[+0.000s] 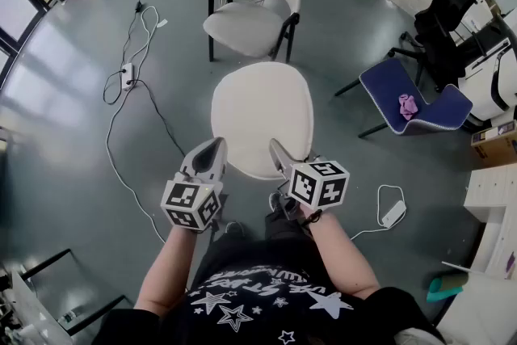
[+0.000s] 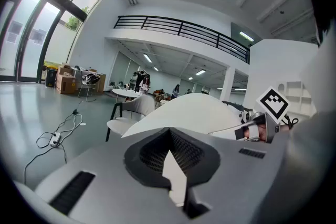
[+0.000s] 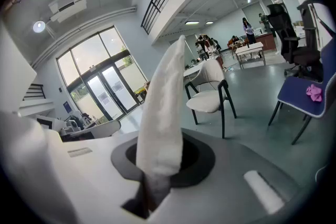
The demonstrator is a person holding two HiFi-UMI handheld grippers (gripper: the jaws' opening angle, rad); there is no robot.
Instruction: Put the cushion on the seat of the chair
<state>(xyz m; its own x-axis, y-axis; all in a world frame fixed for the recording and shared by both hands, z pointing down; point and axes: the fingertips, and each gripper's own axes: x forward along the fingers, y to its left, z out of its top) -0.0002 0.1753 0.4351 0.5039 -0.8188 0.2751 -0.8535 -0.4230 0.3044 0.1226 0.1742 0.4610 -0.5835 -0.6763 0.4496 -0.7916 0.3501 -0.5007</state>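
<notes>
My left gripper (image 1: 216, 145) and right gripper (image 1: 275, 146) have fingers (image 1: 206, 157) clamped on the rim of the round cream cushion (image 1: 262, 113). That thin hold could slip short of the beige padded chair (image 1: 246, 24).

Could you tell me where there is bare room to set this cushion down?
The cream chair's seat straight ahead is bare for the cushion. The blue chair at right holds a pink thing; cables clutter the floor at left.

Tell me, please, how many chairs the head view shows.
3: cream armchair straight ahead, blue chair at right, black office chair behind it; more may hide at the edges.
</notes>
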